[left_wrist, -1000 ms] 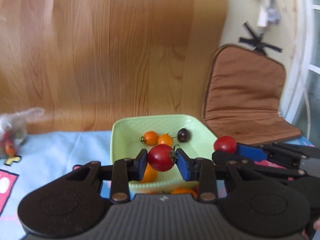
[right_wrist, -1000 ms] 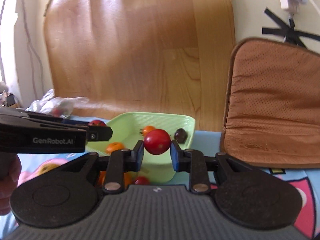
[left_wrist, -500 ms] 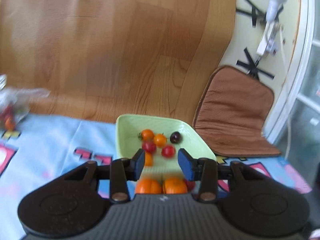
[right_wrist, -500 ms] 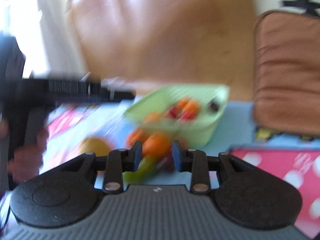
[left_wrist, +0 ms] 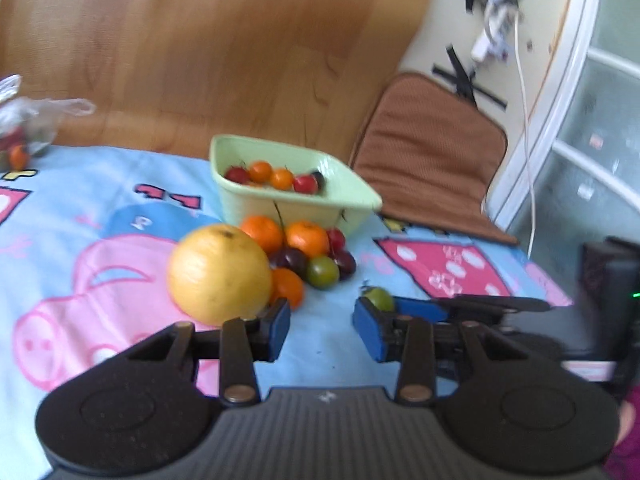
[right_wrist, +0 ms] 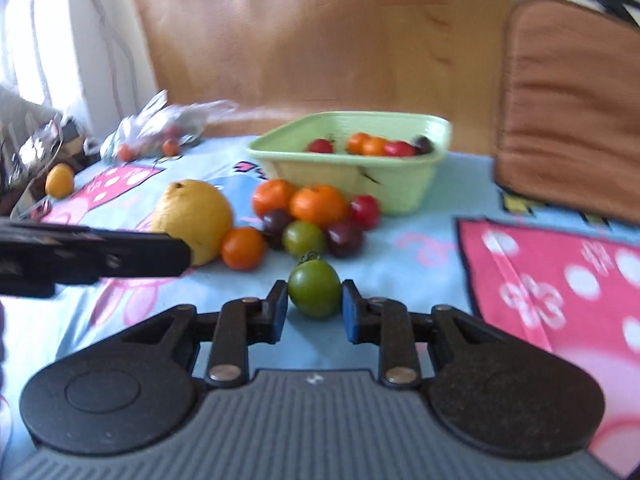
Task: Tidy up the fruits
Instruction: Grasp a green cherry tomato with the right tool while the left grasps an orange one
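Note:
A light green basket [left_wrist: 340, 204] [right_wrist: 400, 188] holds several small red, orange and dark tomatoes. In front of it lies a pile of fruit: a big yellow citrus [left_wrist: 219, 274] [right_wrist: 194, 216], small oranges [left_wrist: 307, 237] [right_wrist: 319, 206], dark plums and a green tomato [left_wrist: 322, 272] [right_wrist: 303, 238]. My left gripper [left_wrist: 322, 326] is open and empty, low over the cloth beside the citrus. My right gripper [right_wrist: 314, 308] has its pads on either side of a lone green tomato [right_wrist: 314, 288] [left_wrist: 379, 299] that rests on the cloth.
A blue cartoon cloth [left_wrist: 80, 216] covers the table. A clear bag of small fruit [right_wrist: 160, 136] and a small yellow fruit [right_wrist: 59, 180] lie at the far left. A brown cushion [left_wrist: 428, 160] leans at the right, a wooden board behind.
Both grippers dropped their red tomatoes into the basket and pulled back and down. The left is now open and empty; the right now brackets a green tomato on the cloth.

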`<state>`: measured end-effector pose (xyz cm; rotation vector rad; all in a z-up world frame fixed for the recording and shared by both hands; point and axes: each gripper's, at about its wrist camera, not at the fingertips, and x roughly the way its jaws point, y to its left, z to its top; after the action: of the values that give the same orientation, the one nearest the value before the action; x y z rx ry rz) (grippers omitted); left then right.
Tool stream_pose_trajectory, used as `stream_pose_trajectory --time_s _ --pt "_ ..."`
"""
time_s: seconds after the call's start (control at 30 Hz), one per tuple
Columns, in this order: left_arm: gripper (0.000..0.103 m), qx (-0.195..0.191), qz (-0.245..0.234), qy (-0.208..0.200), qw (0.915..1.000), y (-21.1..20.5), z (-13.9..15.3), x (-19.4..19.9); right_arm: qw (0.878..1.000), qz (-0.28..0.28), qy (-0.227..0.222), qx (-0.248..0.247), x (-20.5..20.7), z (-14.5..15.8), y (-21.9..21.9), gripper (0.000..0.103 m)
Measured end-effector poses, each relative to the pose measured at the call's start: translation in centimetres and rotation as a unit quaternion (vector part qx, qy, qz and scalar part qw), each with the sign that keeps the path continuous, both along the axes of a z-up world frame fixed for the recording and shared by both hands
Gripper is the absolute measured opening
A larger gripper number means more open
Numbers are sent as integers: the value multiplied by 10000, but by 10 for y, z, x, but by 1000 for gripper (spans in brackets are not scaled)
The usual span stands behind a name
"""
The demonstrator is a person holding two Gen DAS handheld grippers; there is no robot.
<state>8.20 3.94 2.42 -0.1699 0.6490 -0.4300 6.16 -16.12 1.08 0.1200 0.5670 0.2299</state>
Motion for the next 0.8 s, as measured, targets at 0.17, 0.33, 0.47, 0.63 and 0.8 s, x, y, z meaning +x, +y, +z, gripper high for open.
stream_pose_trajectory --time_s 0.17,0.33,0.47,0.63,0.8 --pt "32 406 172 -55 9990 -7 -14 10 9995 -100 -24 288 -6 -2 -9 32" --pt "35 765 185 -123 9968 -13 -13 22 9990 -73 2 441 -4 -3 -12 33" --pt "40 982 170 -124 9949 -26 -17 30 9986 -84 -15 513 -6 -2 -15 33" --pt "31 745 334 26 9967 -21 -19 23 9983 -82 -22 569 -6 -2 -16 32" --pt "31 720 345 30 9968 -13 -20 -14 9991 2 -19 419 -8 -1 -12 32"
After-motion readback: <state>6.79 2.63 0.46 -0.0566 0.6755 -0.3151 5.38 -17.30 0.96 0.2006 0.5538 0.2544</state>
